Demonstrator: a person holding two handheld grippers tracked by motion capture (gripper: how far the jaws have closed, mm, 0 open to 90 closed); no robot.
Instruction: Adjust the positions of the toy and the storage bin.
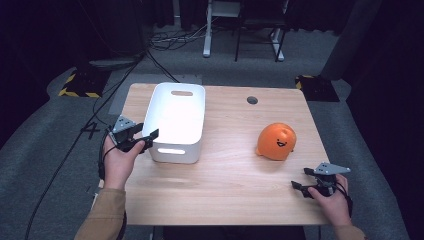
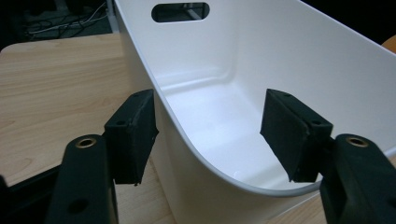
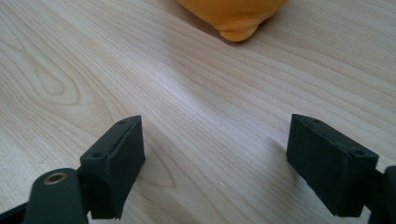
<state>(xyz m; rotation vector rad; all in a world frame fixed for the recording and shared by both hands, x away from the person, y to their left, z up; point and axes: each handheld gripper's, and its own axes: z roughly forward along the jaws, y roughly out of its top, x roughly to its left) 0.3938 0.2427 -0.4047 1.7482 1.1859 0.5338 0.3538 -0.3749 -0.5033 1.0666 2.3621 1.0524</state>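
Note:
A white plastic bin (image 1: 186, 156) with handle slots stands on the left half of the wooden table (image 1: 225, 180). My left gripper (image 1: 145, 136) is at the bin's near left corner. In the left gripper view the bin's wall (image 2: 280, 46) passes between the jaws of that gripper (image 2: 210, 135), one pad outside and one over the empty inside. The inner pad stands off the wall, so the gripper is open. An orange plush ball (image 1: 276, 141) with a smiling face lies right of centre. My right gripper (image 1: 300, 178) rests open near the table's front right corner, and the plush (image 3: 233, 14) lies ahead of its jaws (image 3: 215, 163).
A round grey cable hole (image 1: 252, 100) sits near the table's far edge. Bare wood lies between the bin and the plush. Cables and white desk legs (image 1: 207, 30) are on the grey floor beyond the table.

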